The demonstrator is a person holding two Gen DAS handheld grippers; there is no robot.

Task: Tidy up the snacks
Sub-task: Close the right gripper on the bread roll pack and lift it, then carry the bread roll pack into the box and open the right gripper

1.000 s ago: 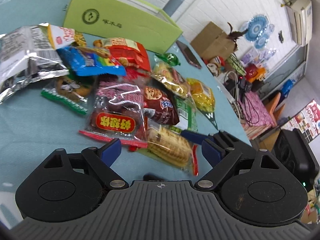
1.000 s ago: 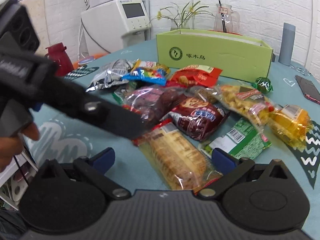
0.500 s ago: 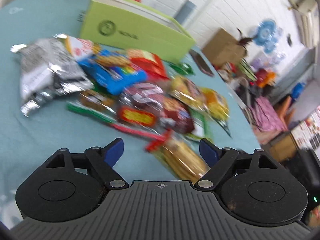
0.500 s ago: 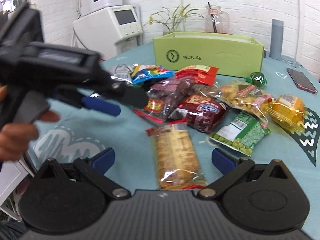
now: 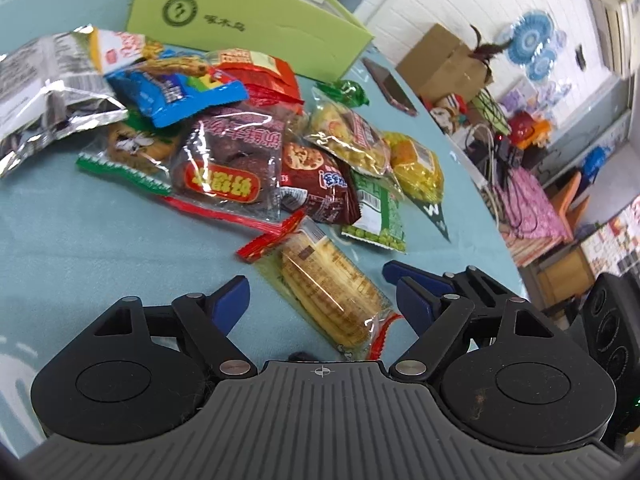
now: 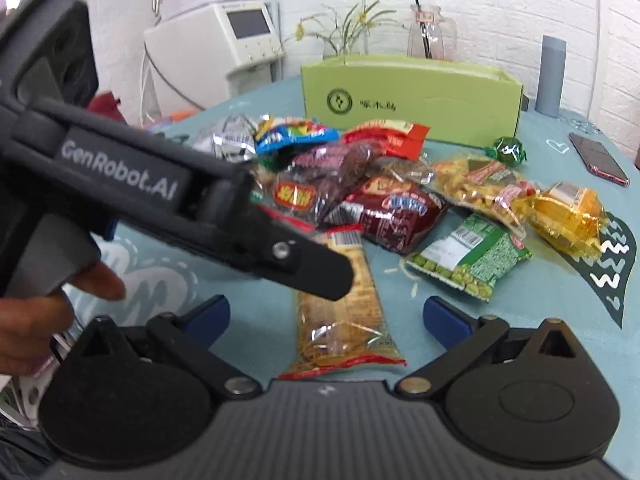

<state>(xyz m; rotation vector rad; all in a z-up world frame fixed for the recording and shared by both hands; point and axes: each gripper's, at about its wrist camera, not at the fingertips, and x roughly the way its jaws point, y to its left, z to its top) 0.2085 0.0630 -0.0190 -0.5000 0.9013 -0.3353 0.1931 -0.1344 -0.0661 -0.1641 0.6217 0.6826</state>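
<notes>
A clear cracker packet point(image 5: 332, 292) with red ends lies on the teal tablecloth, nearest of a loose pile of snacks. My left gripper point(image 5: 320, 300) is open, its blue pads point(image 5: 230, 300) either side of the packet without touching it. My right gripper point(image 6: 326, 316) is also open, with the same cracker packet point(image 6: 340, 328) lying between its fingers. The left tool's black housing point(image 6: 132, 176) crosses the right wrist view and hides the packet's far end. Behind the pile stands an open green box point(image 6: 408, 92), also seen in the left wrist view point(image 5: 240, 12).
The pile holds a dark red cookie bag point(image 6: 392, 216), green pea packet point(image 6: 472, 260), yellow packets point(image 6: 568, 212), a silver bag point(image 5: 44, 92) and others. A phone point(image 6: 598, 158) and grey cylinder point(image 6: 552, 76) sit at the back right. A hand point(image 6: 40, 320) grips the left tool.
The left gripper pulled back from the pile, then came in low again around the cracker packet. In the right wrist view its housing swung rightward over the packet's far end.
</notes>
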